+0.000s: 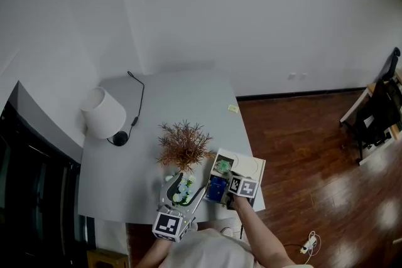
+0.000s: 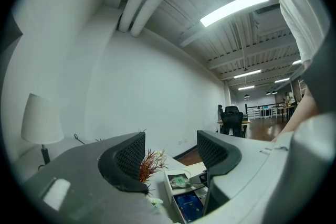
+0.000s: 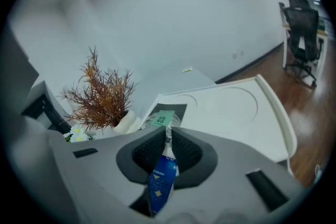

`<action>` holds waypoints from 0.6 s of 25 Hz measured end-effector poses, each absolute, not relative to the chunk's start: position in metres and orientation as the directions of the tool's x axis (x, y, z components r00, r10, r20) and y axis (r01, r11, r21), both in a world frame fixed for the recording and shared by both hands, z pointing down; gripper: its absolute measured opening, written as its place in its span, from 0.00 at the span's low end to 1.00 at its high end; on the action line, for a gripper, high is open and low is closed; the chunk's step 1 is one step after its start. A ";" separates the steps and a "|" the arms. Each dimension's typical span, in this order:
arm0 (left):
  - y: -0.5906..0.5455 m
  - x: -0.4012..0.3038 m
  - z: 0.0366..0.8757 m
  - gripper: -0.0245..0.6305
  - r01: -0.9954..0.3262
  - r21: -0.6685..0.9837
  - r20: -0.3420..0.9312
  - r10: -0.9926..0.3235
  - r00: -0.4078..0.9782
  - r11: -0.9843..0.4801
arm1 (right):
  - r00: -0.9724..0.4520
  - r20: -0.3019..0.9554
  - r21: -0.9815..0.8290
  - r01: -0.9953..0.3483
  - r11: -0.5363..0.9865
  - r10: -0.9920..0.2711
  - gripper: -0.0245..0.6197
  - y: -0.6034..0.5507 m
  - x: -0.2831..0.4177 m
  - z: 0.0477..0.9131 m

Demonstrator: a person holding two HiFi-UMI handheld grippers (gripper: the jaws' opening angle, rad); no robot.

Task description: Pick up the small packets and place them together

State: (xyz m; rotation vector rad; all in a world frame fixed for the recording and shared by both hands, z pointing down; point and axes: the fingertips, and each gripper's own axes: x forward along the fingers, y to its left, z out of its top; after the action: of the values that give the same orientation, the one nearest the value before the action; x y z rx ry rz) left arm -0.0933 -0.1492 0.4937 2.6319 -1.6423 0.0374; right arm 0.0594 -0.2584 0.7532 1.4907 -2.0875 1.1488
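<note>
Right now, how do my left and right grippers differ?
The left gripper has jaws wide apart and empty; the right gripper grips a blue packet edge-on. The left gripper points level across the table; the right gripper tilts down toward the white tray. Both carry marker cubes.

One table (image 1: 182, 97), one lamp (image 1: 103, 113) at nine o'clock of the one dried plant (image 1: 183, 144), one white tray (image 1: 251, 166) at four o'clock. One green packet (image 1: 222, 166), one blue packet (image 3: 160, 186) (a second blue one cannot be confirmed). Two grippers: left gripper (image 2: 170, 157), right gripper (image 3: 167, 140).
</note>
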 end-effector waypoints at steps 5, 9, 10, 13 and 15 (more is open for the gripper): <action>-0.150 -0.089 0.496 0.49 -0.891 0.027 0.040 -0.890 0.455 -0.454 | -0.408 0.577 -0.294 -0.912 0.286 -0.708 0.44 -0.257 0.054 0.715; -0.153 -0.083 0.497 0.49 -0.881 0.037 0.041 -0.880 0.474 -0.472 | -0.429 0.434 -0.167 -0.902 0.397 -0.792 0.57 -0.250 0.058 0.655; -0.154 -0.081 0.497 0.49 -0.877 0.039 0.038 -0.876 0.480 -0.479 | -0.431 0.390 -0.142 -0.901 0.409 -0.814 0.57 -0.247 0.061 0.638; -0.157 -0.074 0.494 0.49 -0.865 0.040 0.030 -0.865 0.501 -0.499 | -0.432 0.254 -0.108 -0.902 0.419 -0.865 0.57 -0.234 0.075 0.586; -0.159 -0.069 0.493 0.49 -0.858 0.041 0.023 -0.858 0.513 -0.512 | -0.420 0.176 -0.072 -0.907 0.414 -0.890 0.57 -0.224 0.088 0.555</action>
State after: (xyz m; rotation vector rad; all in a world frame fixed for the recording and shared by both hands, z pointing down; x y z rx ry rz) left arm -0.0691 -0.1586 0.4927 2.6908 -1.5274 -0.0004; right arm 0.0882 -0.2236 0.5551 1.6259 -2.5474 0.2371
